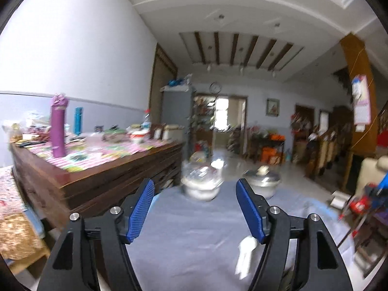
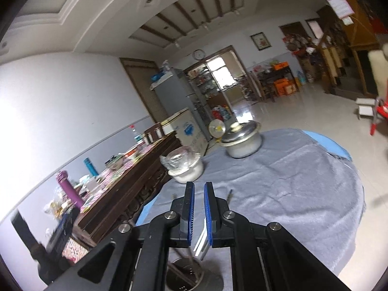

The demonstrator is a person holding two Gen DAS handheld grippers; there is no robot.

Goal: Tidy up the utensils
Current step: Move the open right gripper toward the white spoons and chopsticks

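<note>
Scene: round table covered with a grey-blue cloth [image 1: 194, 218], filling the lower centre of both wrist views.
Left gripper [image 1: 195, 211]: black frame with blue ribbed pads, lower centre of the left wrist view; jaws spread wide, nothing between the pads.
White utensil: pale plastic piece [image 1: 245, 254], blurred, lying on the cloth at the lower right of the left wrist view, just beside the right-hand finger and below it; exact type cannot be told.
Right gripper [image 2: 198, 191]: lower centre of the right wrist view; jaws drawn almost together with a narrow slit between the blue pads.
Grip content: white stick-like utensils [image 2: 202, 240] show in the slit behind the pads; whether the pads press on them cannot be told.
Metal holder: round perforated steel container [image 2: 186, 276] at the bottom edge of the right wrist view, directly beneath the right gripper.
Thin rod: dark slender piece [image 2: 229, 195] lying on the cloth just right of the right gripper's finger.
Near pot: white pot with a clear lid [image 2: 185, 167], on the cloth above the right gripper's tips.
Far pot: white pot with a metal lid [image 2: 242, 143], upper centre, well apart from the near pot.
Sideboard: long dark wooden cabinet [image 1: 109, 177] at the left of both views, carrying a purple flask [image 1: 58, 131].
</note>
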